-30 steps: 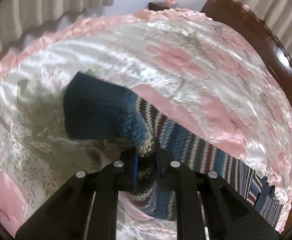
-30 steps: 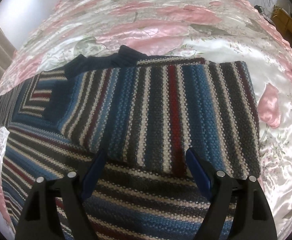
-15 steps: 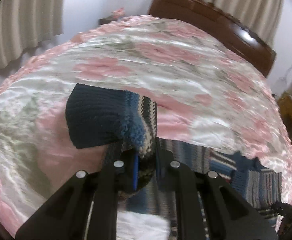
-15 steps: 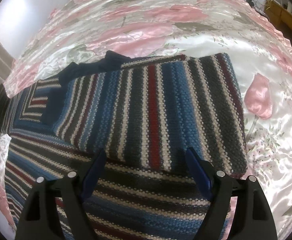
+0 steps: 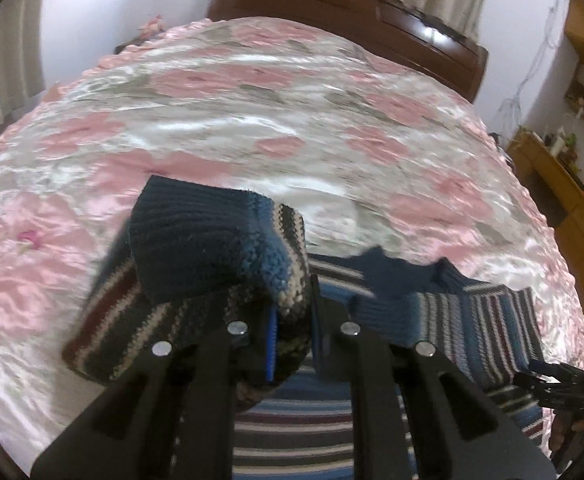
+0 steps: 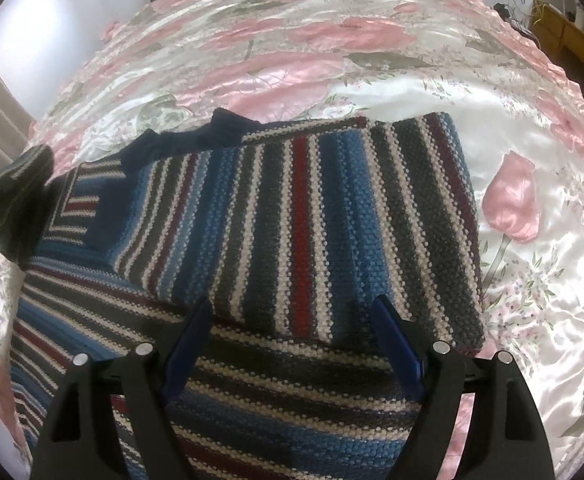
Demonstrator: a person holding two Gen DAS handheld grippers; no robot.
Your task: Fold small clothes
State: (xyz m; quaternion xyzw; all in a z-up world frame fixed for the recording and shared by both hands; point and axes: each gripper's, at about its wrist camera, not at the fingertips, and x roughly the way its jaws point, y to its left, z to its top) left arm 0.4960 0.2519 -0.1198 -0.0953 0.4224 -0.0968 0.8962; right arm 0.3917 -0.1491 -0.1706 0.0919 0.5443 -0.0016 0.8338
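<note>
The left claw (image 5: 292, 332) pinches the sleeve cuff (image 5: 212, 248) of the striped sweater (image 6: 292, 220), lifted to fold it inward. The right claw (image 6: 292, 344), spread wide, hovers over the sweater on the bed (image 6: 532, 280).

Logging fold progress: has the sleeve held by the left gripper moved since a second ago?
Yes. The left gripper, shut on the sleeve, has swung it toward the sweater body; the headboard has come into view.
</note>
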